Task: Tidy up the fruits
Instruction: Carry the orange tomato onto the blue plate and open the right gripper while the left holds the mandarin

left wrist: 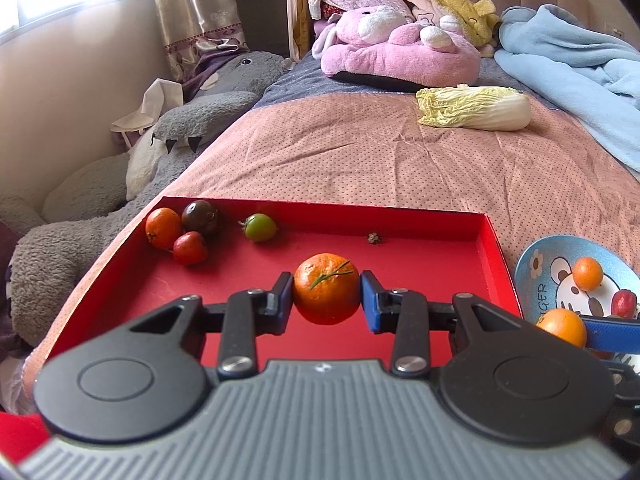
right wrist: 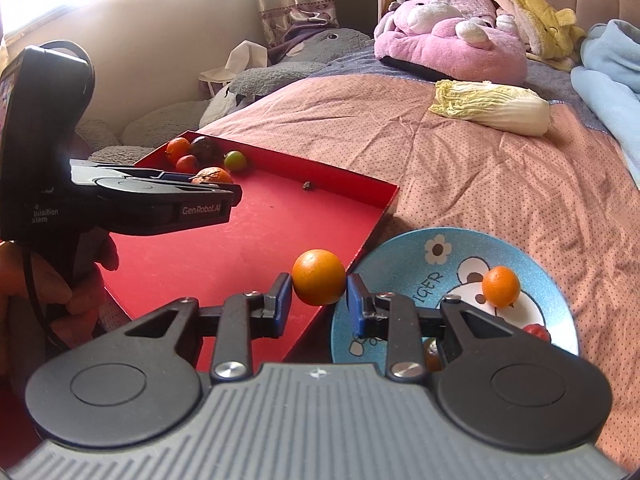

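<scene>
A stemmed orange mandarin (left wrist: 327, 289) is clamped in the left gripper (left wrist: 327, 298) above the shallow red cardboard tray (left wrist: 440, 236), while a smooth round orange fruit (right wrist: 319, 277) is clamped in the right gripper (right wrist: 319, 300) over the tray's near edge, beside the blue cartoon-printed plate (right wrist: 400, 248). A carrying step is judged to be in hand, and a clear spot for each release is called for next. Small fruits (left wrist: 182, 230) crowd the tray's far left corner, and a pale napa cabbage (left wrist: 476, 108) lies well beyond the tray.

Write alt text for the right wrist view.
The right gripper holds an orange over the edge of a red tray, beside a blue cartoon plate. The left gripper holds a tangerine over the tray.
</scene>
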`<state>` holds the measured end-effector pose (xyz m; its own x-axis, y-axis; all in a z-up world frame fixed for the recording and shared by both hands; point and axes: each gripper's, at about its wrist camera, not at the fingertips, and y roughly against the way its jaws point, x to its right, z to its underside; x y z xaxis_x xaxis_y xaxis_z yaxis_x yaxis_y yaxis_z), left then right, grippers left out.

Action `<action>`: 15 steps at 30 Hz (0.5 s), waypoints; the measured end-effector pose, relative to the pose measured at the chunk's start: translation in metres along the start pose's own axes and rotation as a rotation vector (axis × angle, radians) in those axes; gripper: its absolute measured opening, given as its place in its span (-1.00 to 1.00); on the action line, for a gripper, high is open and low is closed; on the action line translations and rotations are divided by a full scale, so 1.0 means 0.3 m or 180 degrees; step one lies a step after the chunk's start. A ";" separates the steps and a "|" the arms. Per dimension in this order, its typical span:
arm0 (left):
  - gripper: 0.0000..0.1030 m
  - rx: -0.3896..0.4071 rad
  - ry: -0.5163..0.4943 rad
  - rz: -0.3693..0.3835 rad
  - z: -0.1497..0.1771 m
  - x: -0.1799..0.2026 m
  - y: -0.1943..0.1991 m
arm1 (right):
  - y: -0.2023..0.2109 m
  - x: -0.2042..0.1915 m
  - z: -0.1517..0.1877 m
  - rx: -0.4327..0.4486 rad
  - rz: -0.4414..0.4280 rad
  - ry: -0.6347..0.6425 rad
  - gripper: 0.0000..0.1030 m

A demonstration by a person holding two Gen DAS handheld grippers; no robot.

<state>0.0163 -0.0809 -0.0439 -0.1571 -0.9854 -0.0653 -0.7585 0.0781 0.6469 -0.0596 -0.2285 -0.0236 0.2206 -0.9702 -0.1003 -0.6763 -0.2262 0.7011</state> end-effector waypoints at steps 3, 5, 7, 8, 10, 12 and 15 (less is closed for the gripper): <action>-0.25 0.0004 -0.0020 0.0015 0.000 0.009 -0.001 | 0.005 0.015 0.010 -0.0001 0.0027 -0.0028 -0.33; -0.25 0.0008 -0.0032 0.0023 -0.001 0.014 -0.002 | 0.007 0.027 0.016 -0.0005 0.0049 -0.0050 -0.33; -0.25 0.0014 -0.0045 0.0027 0.001 0.018 -0.001 | 0.010 0.041 0.023 -0.0009 0.0072 -0.0072 -0.33; -0.25 0.0017 -0.0051 0.0024 0.002 0.019 0.000 | 0.012 0.048 0.027 -0.0012 0.0084 -0.0083 -0.33; -0.25 0.0017 -0.0053 0.0024 0.002 0.020 -0.001 | 0.017 0.064 0.033 -0.0011 0.0110 -0.0109 -0.33; -0.25 0.0013 -0.0052 0.0022 0.002 0.021 -0.001 | 0.018 0.081 0.038 -0.0012 0.0136 -0.0129 -0.33; -0.25 0.0012 -0.0059 0.0028 0.003 0.024 0.001 | 0.018 0.108 0.049 -0.0023 0.0188 -0.0165 -0.33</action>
<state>0.0143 -0.0877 -0.0450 -0.1754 -0.9818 -0.0735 -0.7594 0.0874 0.6447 -0.0665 -0.2624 -0.0333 0.1435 -0.9851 -0.0950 -0.6819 -0.1680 0.7119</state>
